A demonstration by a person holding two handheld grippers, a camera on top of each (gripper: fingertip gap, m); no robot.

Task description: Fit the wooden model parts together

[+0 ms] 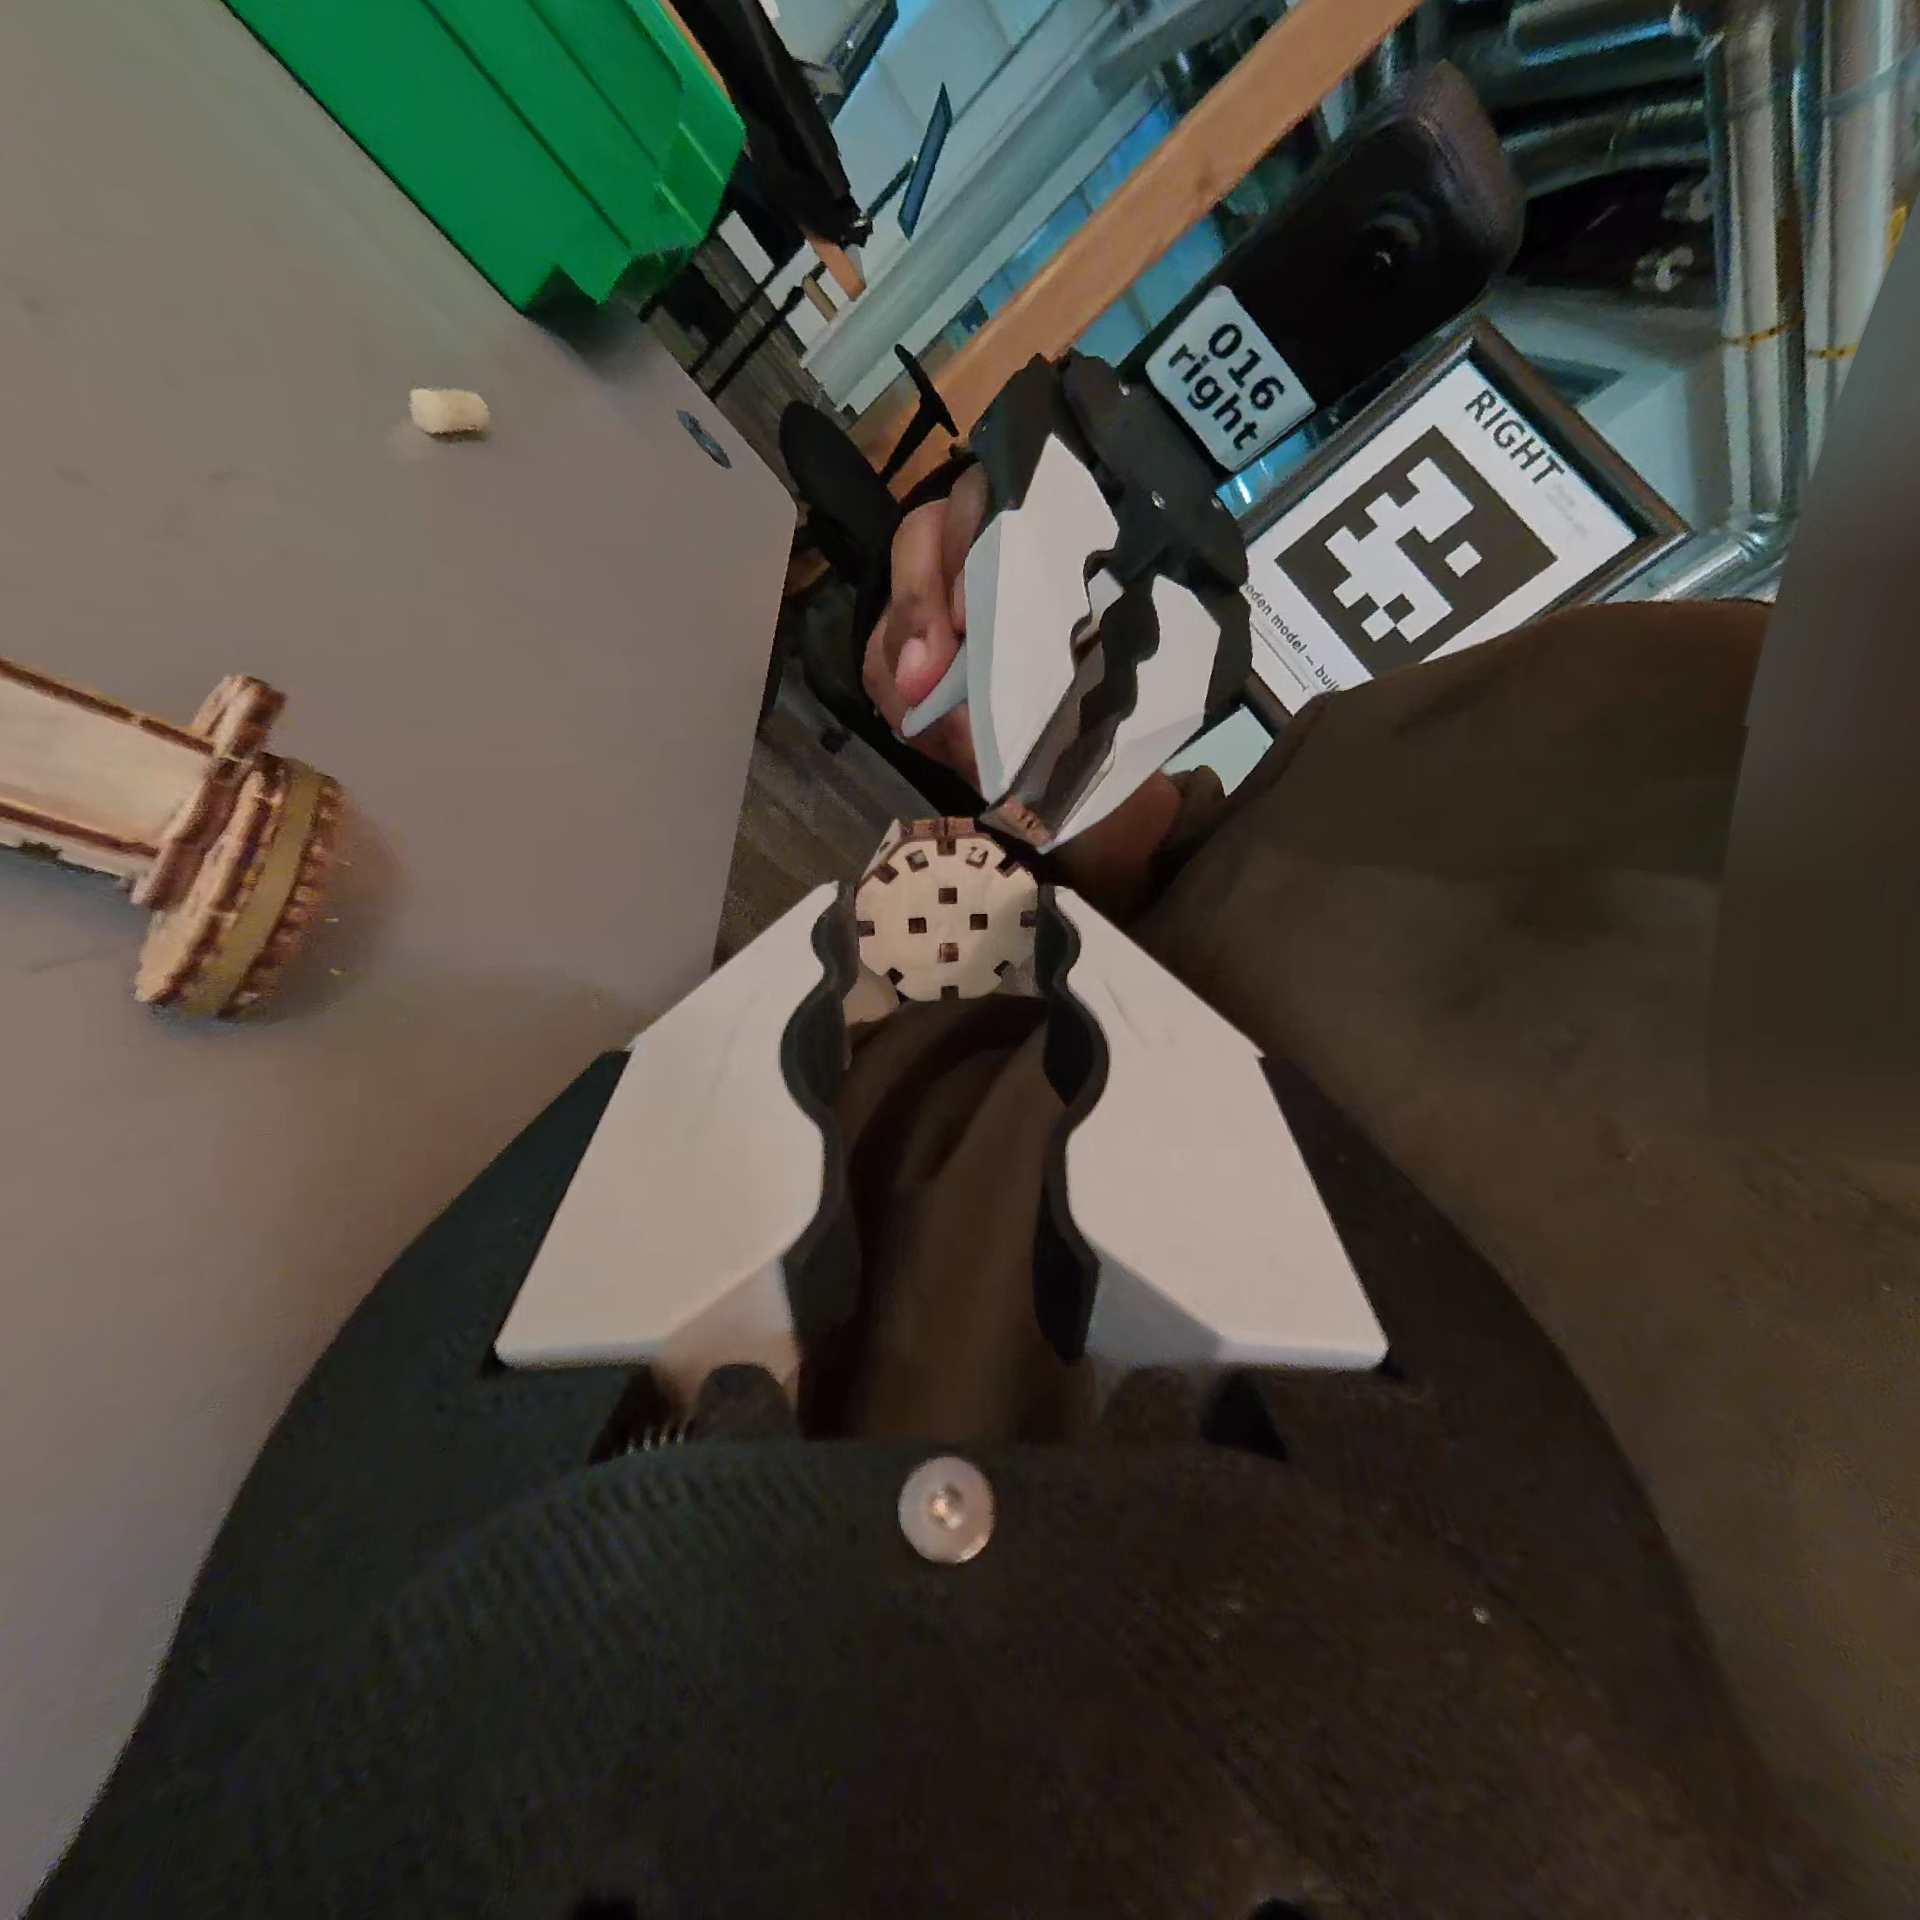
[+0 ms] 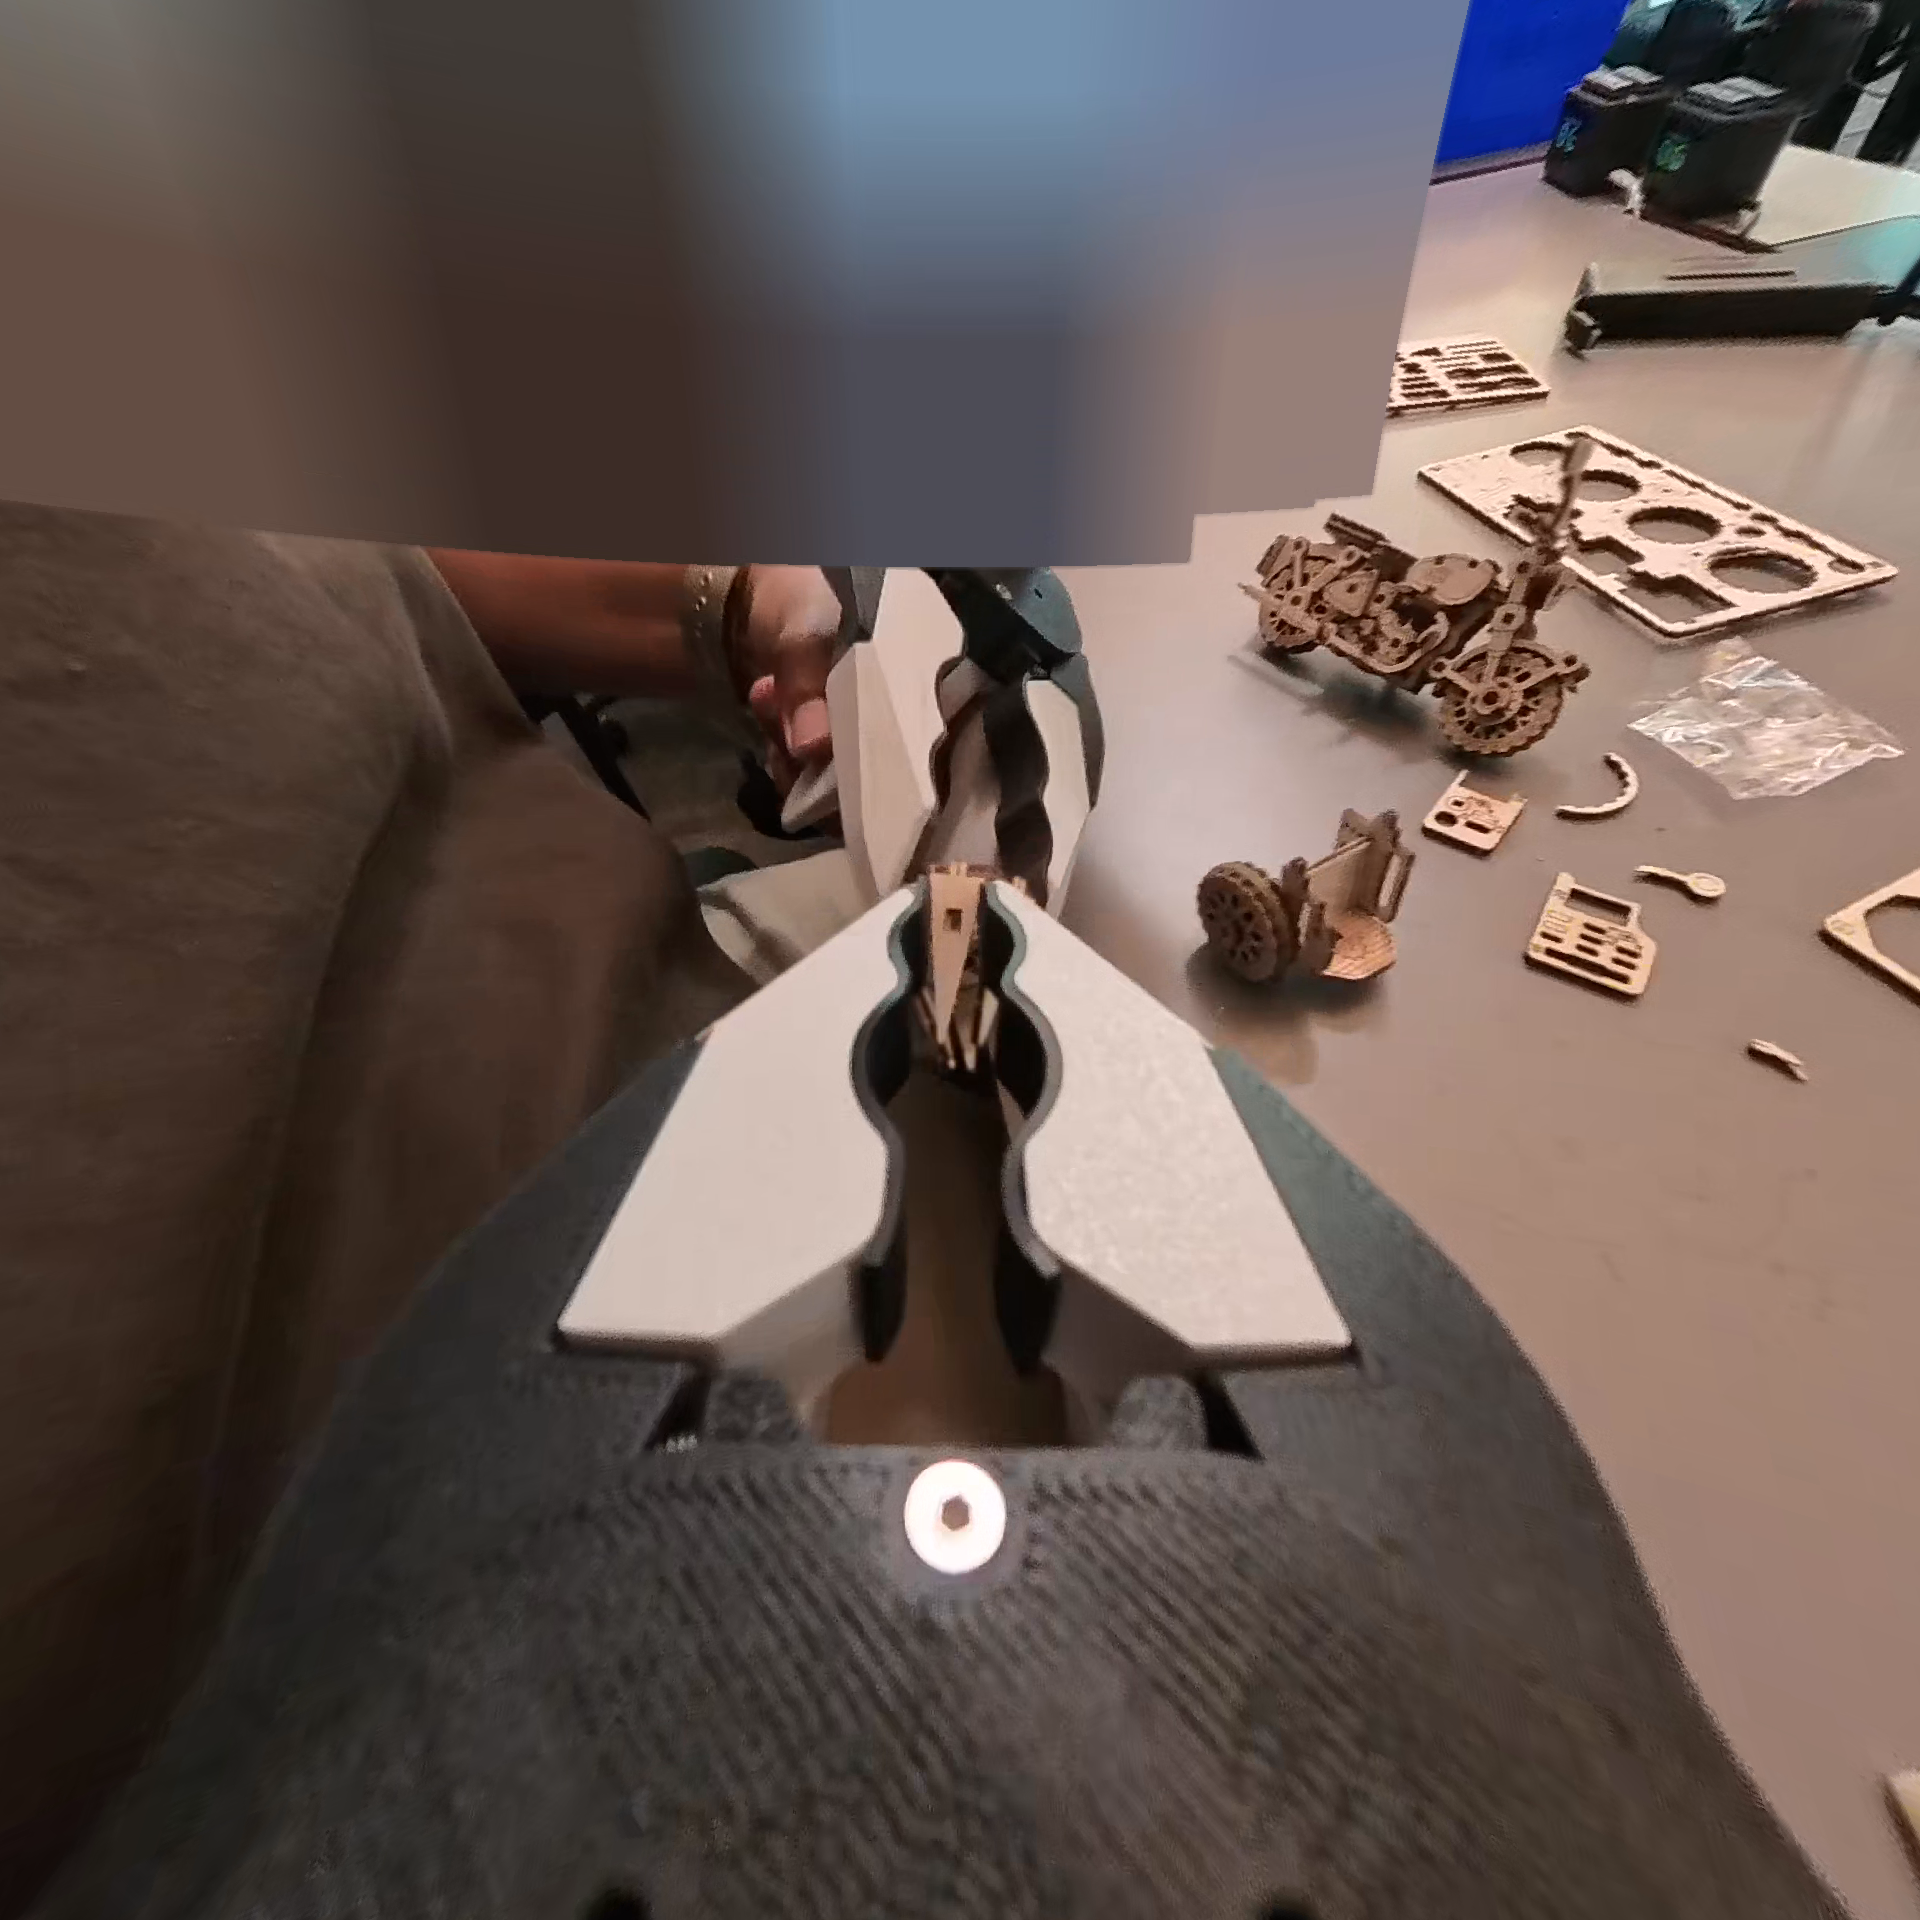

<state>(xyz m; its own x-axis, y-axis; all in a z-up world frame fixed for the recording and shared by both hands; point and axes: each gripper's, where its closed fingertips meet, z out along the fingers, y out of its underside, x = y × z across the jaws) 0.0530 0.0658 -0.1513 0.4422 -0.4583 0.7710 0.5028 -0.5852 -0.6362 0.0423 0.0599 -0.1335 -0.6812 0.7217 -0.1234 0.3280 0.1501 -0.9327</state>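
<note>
Left hand-held gripper (image 1: 945, 935) clamps the slotted disc (image 1: 943, 923), held off the desk (image 1: 312, 623) edge; right hand-held gripper (image 1: 1029, 826) pinches a thin strip (image 2: 951, 961). The strip's tip sits touching or just beside the disc's rim, its long axis pointing straight in, so alignment looks decisive.

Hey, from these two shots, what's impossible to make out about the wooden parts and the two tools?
- Left wrist view: whether the right tool touches the round slotted wooden part is unclear; the tips crowd together.
- Right wrist view: the thin wooden piece is mostly hidden between the right tool's fingers.
- Right wrist view: the left tool hides its own load.
- Left wrist view: the wooden wheel assembly is cut by the left edge.
</note>
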